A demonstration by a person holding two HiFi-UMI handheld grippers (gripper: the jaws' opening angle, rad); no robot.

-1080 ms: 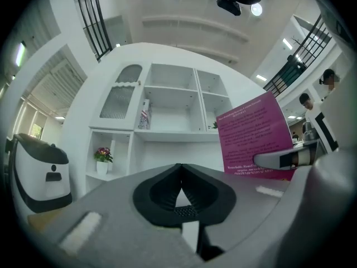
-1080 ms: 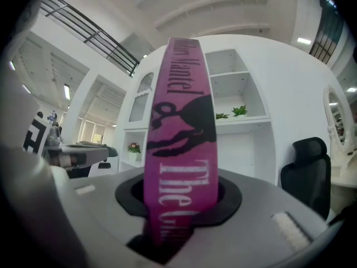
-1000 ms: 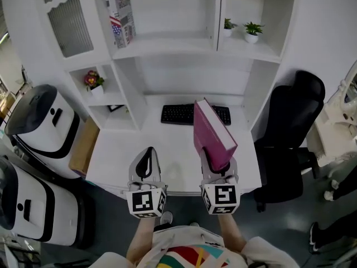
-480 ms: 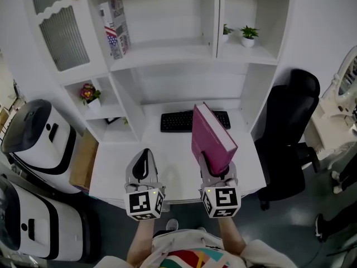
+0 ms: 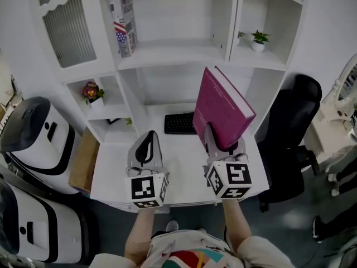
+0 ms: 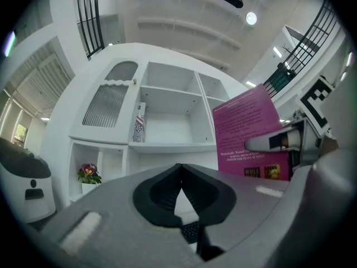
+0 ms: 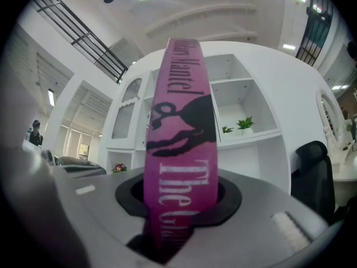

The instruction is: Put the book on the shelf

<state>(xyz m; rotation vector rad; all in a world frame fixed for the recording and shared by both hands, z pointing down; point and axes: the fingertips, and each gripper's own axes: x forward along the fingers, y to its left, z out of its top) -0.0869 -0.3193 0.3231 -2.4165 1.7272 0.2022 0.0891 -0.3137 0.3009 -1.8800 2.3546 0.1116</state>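
The magenta book [image 5: 224, 106] stood on end in the right gripper [image 5: 223, 147], whose jaws were clamped on its lower edge, one on each cover; in the right gripper view its spine faced the camera and ran straight up out of the grip, the title lettering running along it. From the head view the book's long axis rose from the jaws and leaned a little toward the shelving, its top corner showing in front of the post between the wide open shelf [image 5: 167, 53] and the narrower compartments to the right. It hung in the air over the white desk [image 5: 111, 166], above the black keyboard [image 5: 178, 123] and touching neither. The open shelf lay ahead of the book and up to the left, bare but for a flag-patterned book [image 5: 124, 17] standing upright at its left end, so the carry probably called for lifting further and reaching forward and left while keeping the spine vertical. The left gripper [image 5: 146, 143] hung just beside the right one at about the same level, jaws pressed together on nothing; it was no nearer the shelf and seemed to have no part in the placing. Two small potted plants [image 5: 257, 38] sat in the right compartment, a flower pot [image 5: 93, 91] in a low left cubby, and a black office chair [image 5: 293, 127] stood right of the desk
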